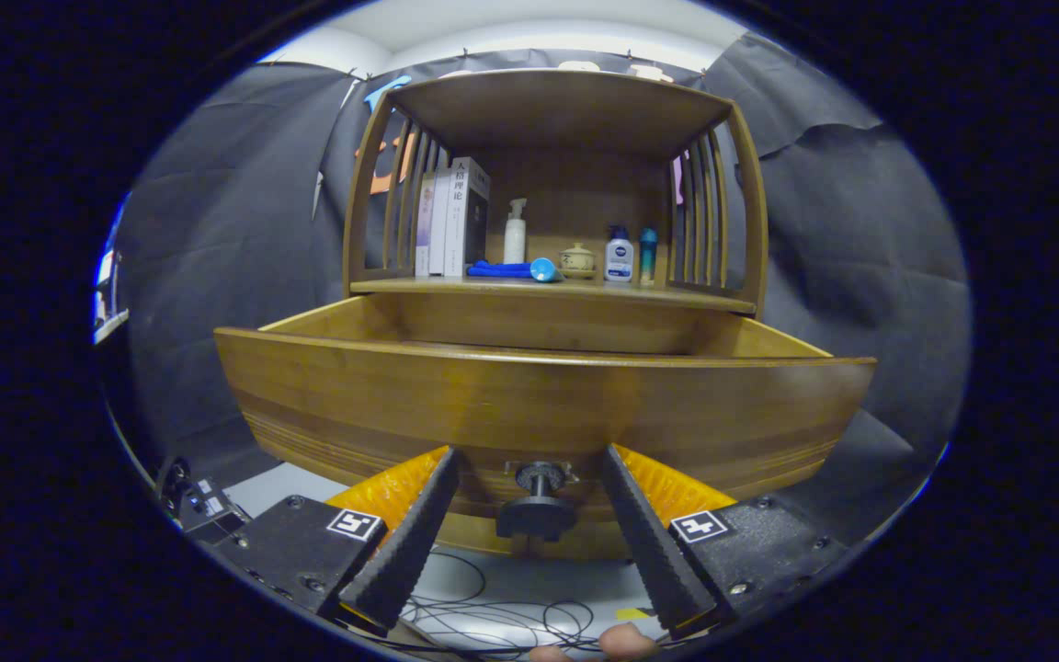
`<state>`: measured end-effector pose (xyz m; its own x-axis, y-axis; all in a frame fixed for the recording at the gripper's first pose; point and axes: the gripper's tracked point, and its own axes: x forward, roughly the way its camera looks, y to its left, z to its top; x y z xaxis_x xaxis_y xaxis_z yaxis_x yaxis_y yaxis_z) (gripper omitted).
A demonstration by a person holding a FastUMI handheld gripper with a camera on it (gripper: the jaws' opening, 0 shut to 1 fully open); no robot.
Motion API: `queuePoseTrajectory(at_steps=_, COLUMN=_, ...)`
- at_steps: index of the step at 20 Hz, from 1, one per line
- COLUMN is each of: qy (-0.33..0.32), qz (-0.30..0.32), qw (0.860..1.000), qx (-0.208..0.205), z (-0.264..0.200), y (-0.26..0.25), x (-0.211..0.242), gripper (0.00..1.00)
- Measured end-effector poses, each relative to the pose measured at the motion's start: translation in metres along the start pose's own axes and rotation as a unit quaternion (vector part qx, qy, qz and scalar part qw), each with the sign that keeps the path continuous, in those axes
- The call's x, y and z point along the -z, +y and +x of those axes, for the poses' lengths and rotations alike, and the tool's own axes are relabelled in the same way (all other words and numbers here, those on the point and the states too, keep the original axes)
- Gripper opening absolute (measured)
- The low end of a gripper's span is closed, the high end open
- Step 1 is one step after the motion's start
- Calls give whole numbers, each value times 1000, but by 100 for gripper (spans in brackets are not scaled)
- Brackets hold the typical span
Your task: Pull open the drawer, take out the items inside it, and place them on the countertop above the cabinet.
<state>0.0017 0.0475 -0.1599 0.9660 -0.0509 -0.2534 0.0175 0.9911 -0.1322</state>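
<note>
Drawer (543, 395): wooden, pulled well out from the cabinet, front panel facing the gripper; interior hidden behind the front panel, so contents cannot be told.

Knob (537, 501): dark, on the drawer front, low and centred.

Gripper (532, 473): fingers spread apart, one on each side of the knob, neither touching it; nothing held.

Step in hand, as judged: drawer opening appears done or nearly so. To go on well, back straight off the knob without knocking it, then rise over the front panel to look inside before reaching.

Countertop (548, 287): above and behind the drawer, the placing surface. On it: books (451, 221), pump bottle (515, 232), blue cloth (502, 269), small lidded jar (577, 259), two small bottles (631, 255).

Cables (493, 611): on the floor below the drawer.
</note>
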Motion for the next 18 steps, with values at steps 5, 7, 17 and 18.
queuePoseTrajectory(at_steps=5, qy=-10, qz=-1, qw=1000, qx=24, z=6, y=4, x=-3, gripper=99)
queuePoseTrajectory(at_steps=7, qy=-9, qz=-1, qw=1000, qx=24, z=10, y=4, x=-6, gripper=99)
queuePoseTrajectory(at_steps=17, qy=14, qz=12, qw=1000, qx=25, z=69, y=5, x=-38, gripper=99)
queuePoseTrajectory(at_steps=18, qy=21, qz=15, qw=999, qx=25, z=75, y=4, x=-38, gripper=100)
